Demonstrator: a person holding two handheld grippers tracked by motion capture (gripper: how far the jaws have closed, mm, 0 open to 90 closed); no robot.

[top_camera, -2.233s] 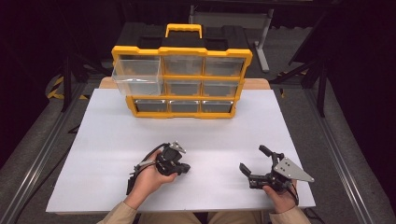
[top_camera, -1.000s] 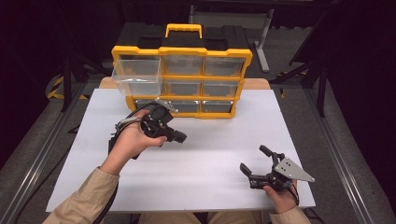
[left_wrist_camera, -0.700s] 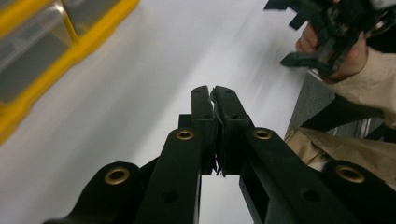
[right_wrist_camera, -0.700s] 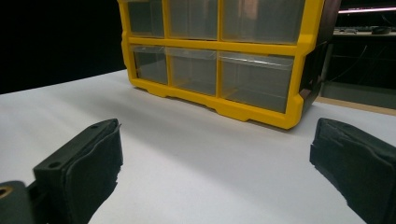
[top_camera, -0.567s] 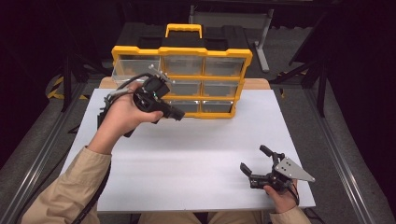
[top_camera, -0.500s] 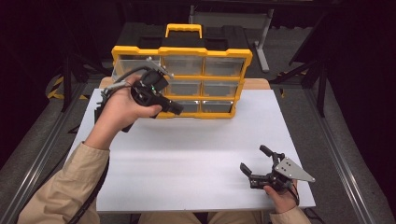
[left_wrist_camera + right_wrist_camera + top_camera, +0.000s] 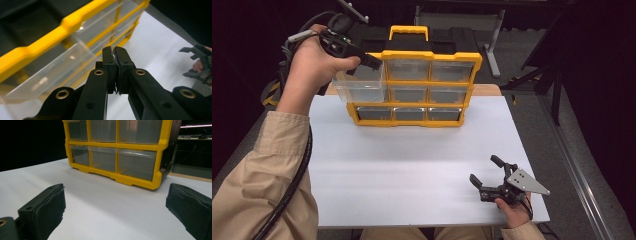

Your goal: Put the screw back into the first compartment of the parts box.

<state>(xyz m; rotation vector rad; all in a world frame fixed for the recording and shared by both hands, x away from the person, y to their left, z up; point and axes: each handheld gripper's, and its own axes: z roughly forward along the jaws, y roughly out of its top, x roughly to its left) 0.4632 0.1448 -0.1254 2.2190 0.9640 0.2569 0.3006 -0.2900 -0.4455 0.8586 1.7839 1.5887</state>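
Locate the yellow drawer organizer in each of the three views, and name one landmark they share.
High view: the yellow drawer organizer stands at the table's far edge, top centre.
Left gripper view: it runs across the upper left, just beyond the closed left tongs.
Right gripper view: top centre, past the open right tongs.
Shared landmark: the white tabletop.

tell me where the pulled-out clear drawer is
In the high view, the clear drawer juts from the yellow organizer's upper-left corner, just under the left gripper.
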